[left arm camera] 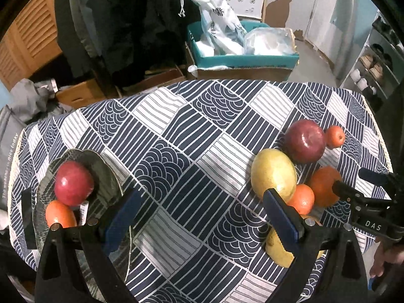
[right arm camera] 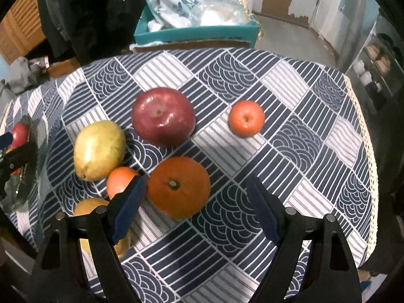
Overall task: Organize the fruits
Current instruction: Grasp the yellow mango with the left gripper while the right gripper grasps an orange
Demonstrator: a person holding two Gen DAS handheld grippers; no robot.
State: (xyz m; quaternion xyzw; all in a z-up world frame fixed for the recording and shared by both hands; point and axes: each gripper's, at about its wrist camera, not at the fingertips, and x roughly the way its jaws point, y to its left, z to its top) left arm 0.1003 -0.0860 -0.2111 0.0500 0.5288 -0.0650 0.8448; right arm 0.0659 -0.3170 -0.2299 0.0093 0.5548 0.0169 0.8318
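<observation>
A dark glass plate (left arm camera: 107, 174) at the table's left holds a red apple (left arm camera: 73, 183) and an orange (left arm camera: 60, 214). My left gripper (left arm camera: 202, 214) hangs open over bare cloth just right of the plate. To the right lie a mango (right arm camera: 98, 150), a large red apple (right arm camera: 162, 116), a tangerine (right arm camera: 246, 118), a small orange (right arm camera: 120, 181), a big orange (right arm camera: 179, 186) and a yellow fruit (right arm camera: 101, 224) partly hidden behind a finger. My right gripper (right arm camera: 195, 189) is open above the big orange, which lies nearer its left finger, untouched.
A blue and white patterned cloth (left arm camera: 176, 151) covers the table. Beyond the far edge stands a teal box (left arm camera: 242, 59) with plastic bags. A shelf with shoes (left arm camera: 373, 68) is at the right, and dark hanging clothes (left arm camera: 113, 25) are behind.
</observation>
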